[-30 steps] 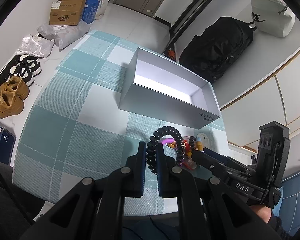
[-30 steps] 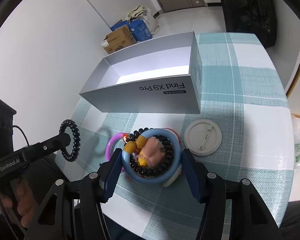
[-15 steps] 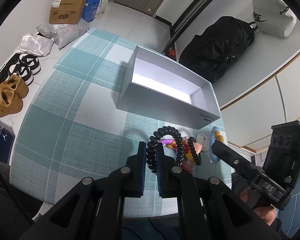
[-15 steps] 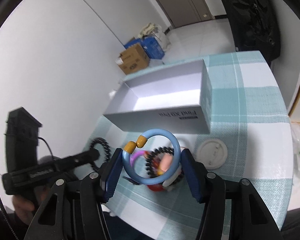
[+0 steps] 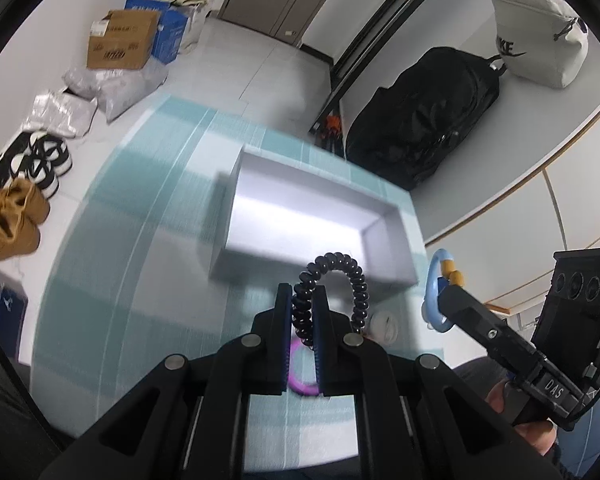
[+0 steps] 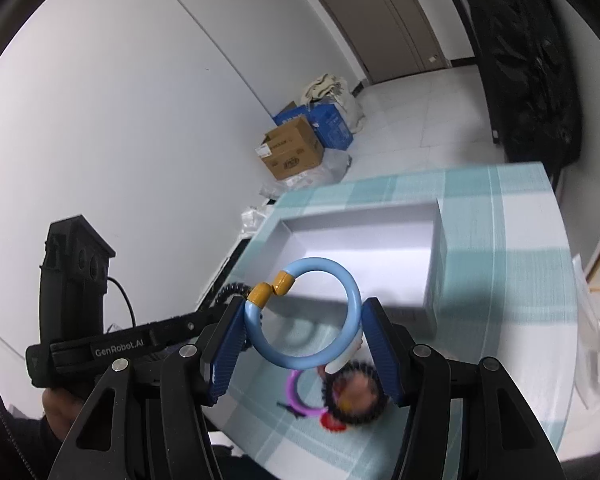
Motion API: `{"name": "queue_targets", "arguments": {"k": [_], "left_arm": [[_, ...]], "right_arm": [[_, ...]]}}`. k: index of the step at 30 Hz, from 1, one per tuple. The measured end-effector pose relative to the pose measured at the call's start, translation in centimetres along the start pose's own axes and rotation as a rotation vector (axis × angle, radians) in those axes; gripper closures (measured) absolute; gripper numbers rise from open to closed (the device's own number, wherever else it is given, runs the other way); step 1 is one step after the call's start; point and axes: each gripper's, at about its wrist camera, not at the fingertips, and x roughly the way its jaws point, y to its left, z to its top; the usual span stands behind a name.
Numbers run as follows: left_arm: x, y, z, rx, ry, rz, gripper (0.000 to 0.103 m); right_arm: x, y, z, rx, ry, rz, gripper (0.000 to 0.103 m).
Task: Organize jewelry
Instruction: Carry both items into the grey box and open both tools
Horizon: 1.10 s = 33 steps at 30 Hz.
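Note:
My left gripper (image 5: 303, 300) is shut on a black spiral coil bracelet (image 5: 342, 276) and holds it above the table, just short of the open grey box (image 5: 316, 220). My right gripper (image 6: 304, 320) is shut on a light blue bangle with yellow ends (image 6: 304, 316), lifted above the table near the box (image 6: 364, 256). The bangle also shows in the left wrist view (image 5: 436, 296). On the checked cloth below lie a purple ring (image 6: 296, 396), a black bead bracelet around a small figure (image 6: 354, 396) and a white round badge (image 5: 384, 326).
The round table with the teal checked cloth (image 5: 120, 280) ends close on all sides. On the floor are cardboard boxes (image 5: 120, 40), shoes (image 5: 16, 216) and a black backpack (image 5: 428, 120). A white wall runs left of the table in the right wrist view.
Both grippers have risen and moved toward the box. The right gripper lifted the blue bangle off the pile of jewelry. The left gripper still holds the coil bracelet.

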Motion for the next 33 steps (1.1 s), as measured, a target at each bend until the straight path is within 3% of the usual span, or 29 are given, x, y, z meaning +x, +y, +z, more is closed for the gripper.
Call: {"name": "queue_targets", "arguments": {"k": [11,21,29,31,33], "left_arm": [[3.9,-0.6,4.7,0.038,0.019,0.017,0.098],[6.6,0.0,5.7,0.054,0.076,0.022,0.098],[7.5,0.8,6.3,0.046,0.129,-0.046,0.096],[7.5,0.8,6.2,0.048,0.134,-0.045,0.085],[6.8,0.9,6.0,0.039,0.11,-0.06,0.054]], "right_arm": [[3.7,-2.2,5.0,0.019,0.015,-0.019,0.045],[7.1,-3.6,5.5,0.013,0.098,-0.065,0.045],[8.8,-2.9,5.2,-0.046,0.146,-0.125,0.045],[8.5,-2.7,5.0,-0.061,0.144,-0.129,0.04],[8.1,-2.5,4.9,-0.068,0.135,-0.131,0.032]]}}
